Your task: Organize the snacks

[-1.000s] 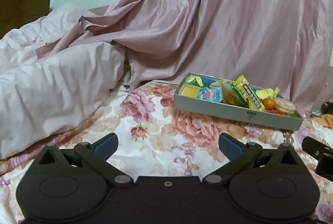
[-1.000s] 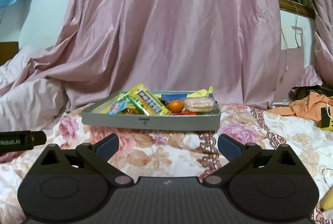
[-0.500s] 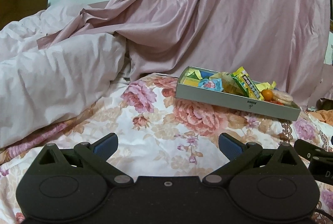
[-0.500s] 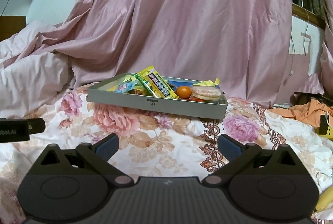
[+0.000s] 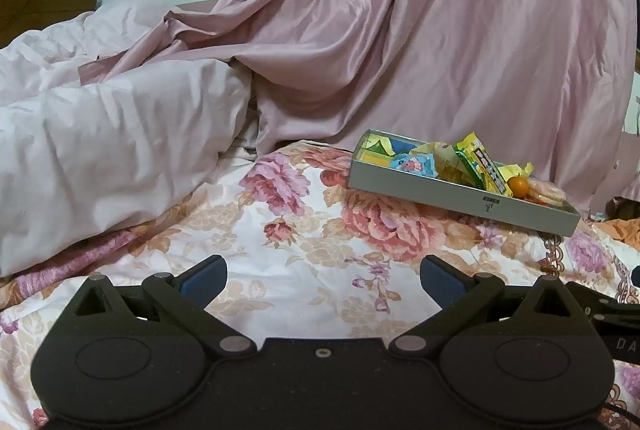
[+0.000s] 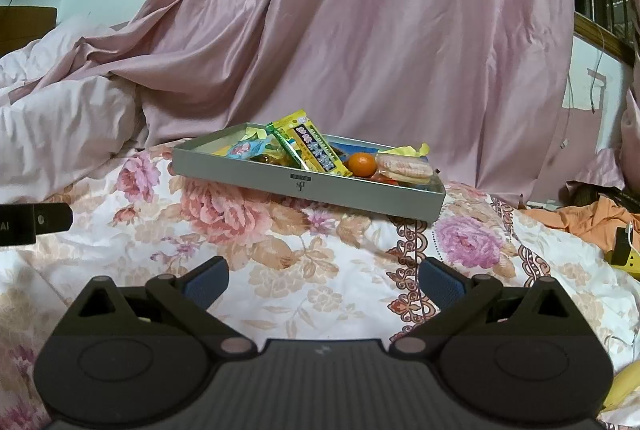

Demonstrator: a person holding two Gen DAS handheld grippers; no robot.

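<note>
A grey tray (image 5: 440, 192) (image 6: 320, 190) lies on the floral bedsheet, tilted, full of snacks. In it I see a yellow-green packet (image 6: 308, 146) (image 5: 482, 166), a small orange (image 6: 362, 164) (image 5: 519, 187), wrapped pale biscuits (image 6: 404, 168) (image 5: 548, 191) and a light blue wrapper (image 6: 242, 149) (image 5: 412, 164). My left gripper (image 5: 323, 280) is open over the sheet, short of the tray and to its left. My right gripper (image 6: 323, 280) is open too, in front of the tray, with nothing between its fingers.
A pale duvet (image 5: 100, 150) is heaped on the left and a pink curtain (image 6: 380, 30) hangs behind the tray. Orange cloth (image 6: 592, 218) and a yellow-black item (image 6: 624, 250) lie at the right. A banana (image 6: 620, 386) shows at the lower right edge.
Both grippers have drawn back from the tray, which now looks smaller and farther. Both stay open. The snacks have not moved.
</note>
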